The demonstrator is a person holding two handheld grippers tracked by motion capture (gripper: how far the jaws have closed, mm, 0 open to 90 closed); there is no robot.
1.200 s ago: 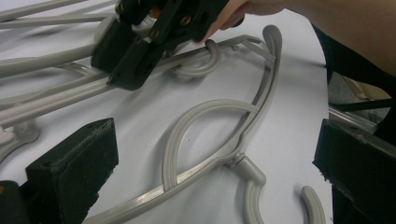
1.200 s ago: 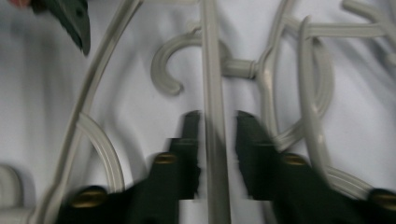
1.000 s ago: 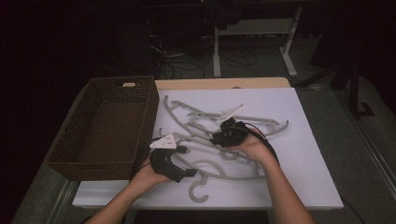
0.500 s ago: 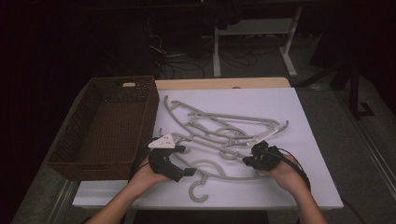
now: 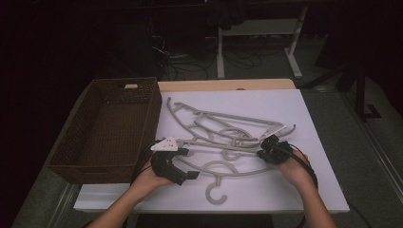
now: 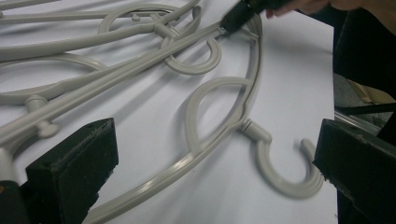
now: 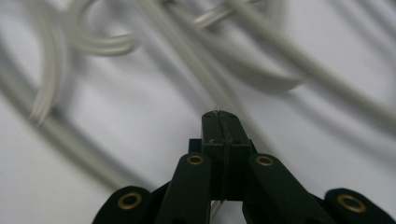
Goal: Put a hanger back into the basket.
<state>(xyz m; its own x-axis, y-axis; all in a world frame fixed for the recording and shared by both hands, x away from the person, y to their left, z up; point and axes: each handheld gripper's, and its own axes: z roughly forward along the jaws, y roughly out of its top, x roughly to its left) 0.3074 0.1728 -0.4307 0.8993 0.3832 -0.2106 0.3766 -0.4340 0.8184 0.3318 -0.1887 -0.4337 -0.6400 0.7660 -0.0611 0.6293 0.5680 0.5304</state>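
Observation:
Several grey plastic hangers lie tangled on the white table top. The nearest hanger has its hook toward the front edge; in the left gripper view that hanger curves between the jaws. My left gripper rests at this hanger's left end, open wide, its jaws standing either side of the bar without touching it. My right gripper is shut, pads pressed together, its tip at the hanger's right end. Whether a thin edge is pinched there I cannot tell.
A brown wicker basket with nothing in it stands at the table's left, close to my left hand. The white table top ends just behind both forearms. Beyond the table are dark floor, cables and a white desk frame.
My right hand has come away from the middle of the pile, moving right and toward the front edge, to the right end of the nearest hanger. The left hand has stayed put.

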